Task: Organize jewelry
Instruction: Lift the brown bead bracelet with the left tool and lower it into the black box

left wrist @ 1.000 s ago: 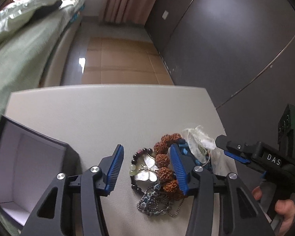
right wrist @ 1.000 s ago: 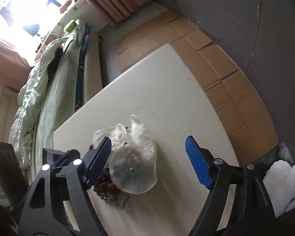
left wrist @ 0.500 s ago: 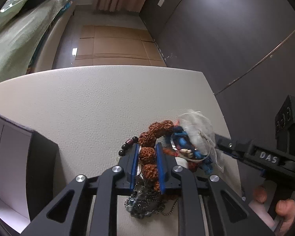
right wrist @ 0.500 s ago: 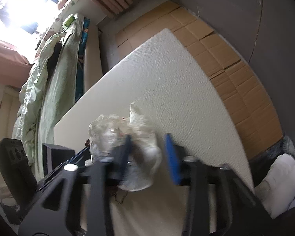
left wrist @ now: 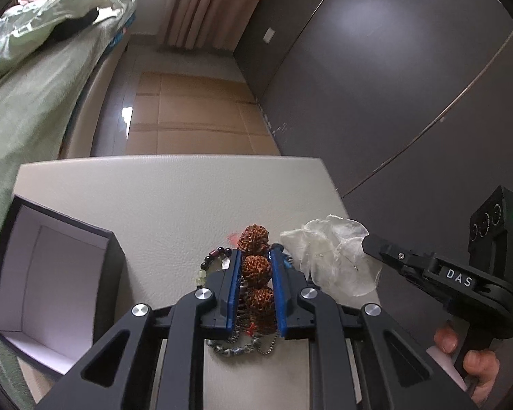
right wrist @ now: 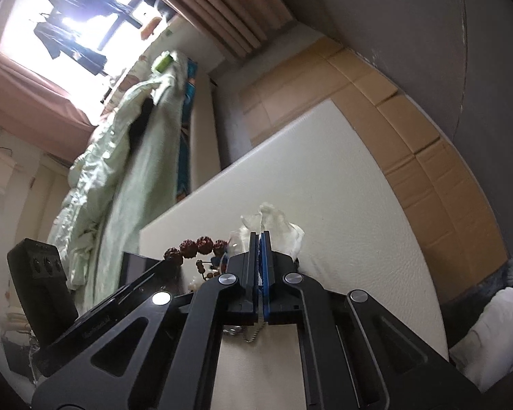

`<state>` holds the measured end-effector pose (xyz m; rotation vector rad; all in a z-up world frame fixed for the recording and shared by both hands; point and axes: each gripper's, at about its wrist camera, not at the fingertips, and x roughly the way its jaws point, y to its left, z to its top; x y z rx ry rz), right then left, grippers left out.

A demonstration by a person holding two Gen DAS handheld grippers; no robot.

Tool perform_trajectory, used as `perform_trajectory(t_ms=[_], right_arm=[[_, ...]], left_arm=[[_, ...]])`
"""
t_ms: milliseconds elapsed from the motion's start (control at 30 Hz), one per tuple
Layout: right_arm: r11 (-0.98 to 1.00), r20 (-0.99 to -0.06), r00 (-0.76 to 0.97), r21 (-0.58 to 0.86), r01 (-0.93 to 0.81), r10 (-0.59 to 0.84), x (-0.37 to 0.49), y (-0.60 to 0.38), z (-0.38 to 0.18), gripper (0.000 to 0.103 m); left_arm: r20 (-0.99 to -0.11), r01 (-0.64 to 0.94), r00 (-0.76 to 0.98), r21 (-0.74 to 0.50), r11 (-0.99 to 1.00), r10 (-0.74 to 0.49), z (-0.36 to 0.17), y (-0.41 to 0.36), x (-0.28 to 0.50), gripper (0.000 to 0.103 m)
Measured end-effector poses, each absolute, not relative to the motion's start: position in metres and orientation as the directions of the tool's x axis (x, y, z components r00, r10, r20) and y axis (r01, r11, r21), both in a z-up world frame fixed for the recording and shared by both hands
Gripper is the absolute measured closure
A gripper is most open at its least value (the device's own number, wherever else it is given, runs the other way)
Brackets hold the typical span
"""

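My left gripper (left wrist: 254, 254) is shut on a bracelet of big rough brown beads (left wrist: 254, 264), raised a little off the white table (left wrist: 174, 201). A dark bead bracelet (left wrist: 210, 259) and a metal chain (left wrist: 237, 346) lie tangled under it. My right gripper (right wrist: 260, 235) is shut on a crumpled clear plastic bag (right wrist: 273, 222), which also shows in the left wrist view (left wrist: 335, 256). In the right wrist view the brown beads (right wrist: 196, 246) stand just left of the bag.
An open dark jewelry box with a pale lining (left wrist: 51, 280) stands on the table at the left. A bed with green bedding (left wrist: 27, 102) runs along the left. A dark wall (left wrist: 393, 85) is on the right, cardboard-covered floor (left wrist: 195, 119) beyond the table.
Both grippers closed from open: the left on the brown bead bracelet, the right on the plastic bag. The bracelet has since lifted slightly and the bag has been drawn away from the pile.
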<state>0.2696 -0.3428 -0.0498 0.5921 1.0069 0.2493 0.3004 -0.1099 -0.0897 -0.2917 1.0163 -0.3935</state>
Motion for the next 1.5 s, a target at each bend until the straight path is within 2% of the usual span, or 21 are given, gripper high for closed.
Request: perform_trajectory(t_ms=[333,667,933,1133,1367,1400,1433,1467,1500], right_arm=[[0.796,-0.653,0.585,0.605,0.020,0.481,0.257,-0.334,-0.025,0.100],[0.749,-0.540,0.627,0.653,-0.109,0.562,0.244,-0.297,0.003,0.100],[0.732,-0.511,0.600,0.652,-0.197,0.616,0.239,-0.254,0.011,0.100],[0.726,-0.511,0.575,0.648,-0.231,0.639,0.235,-0.226,0.009,0.100],[0.726,-0.526,0.547,0.642,-0.246,0.651,0.237,-0.202,0.000,0.100],[0.725,-0.527,0.543,0.642,-0.250,0.654,0.239,-0.198,-0.001,0.100],[0.723,-0.526,0.540,0.643,-0.253,0.657,0.239,-0.195,-0.002,0.100],[0.721,-0.526,0.536,0.643,-0.258,0.660,0.240,-0.190,-0.003,0.100],[0.720,-0.526,0.533,0.643,-0.260,0.663,0.239,-0.187,-0.004,0.100]], left_arm=[[-0.664,0.220,0.560,-0.457,0.862,-0.495,-0.036,-0.087,0.275,0.088],[-0.600,0.199,0.643,-0.469,0.860,-0.476,0.002,-0.046,0.252,0.088],[-0.609,0.126,0.681,-0.449,0.884,-0.407,0.005,0.000,0.243,0.088],[-0.634,0.094,0.668,-0.448,0.889,-0.390,-0.013,0.024,0.243,0.087],[-0.728,0.041,0.587,-0.411,0.911,-0.355,-0.047,0.030,0.258,0.087],[-0.753,0.000,0.587,-0.367,0.930,-0.297,-0.052,0.032,0.260,0.082],[-0.767,-0.032,0.589,-0.335,0.942,-0.253,-0.054,0.035,0.260,0.069],[-0.769,-0.069,0.603,-0.316,0.946,-0.213,-0.054,0.042,0.259,0.061],[-0.752,-0.078,0.622,-0.336,0.939,-0.218,-0.051,0.048,0.257,0.051]])
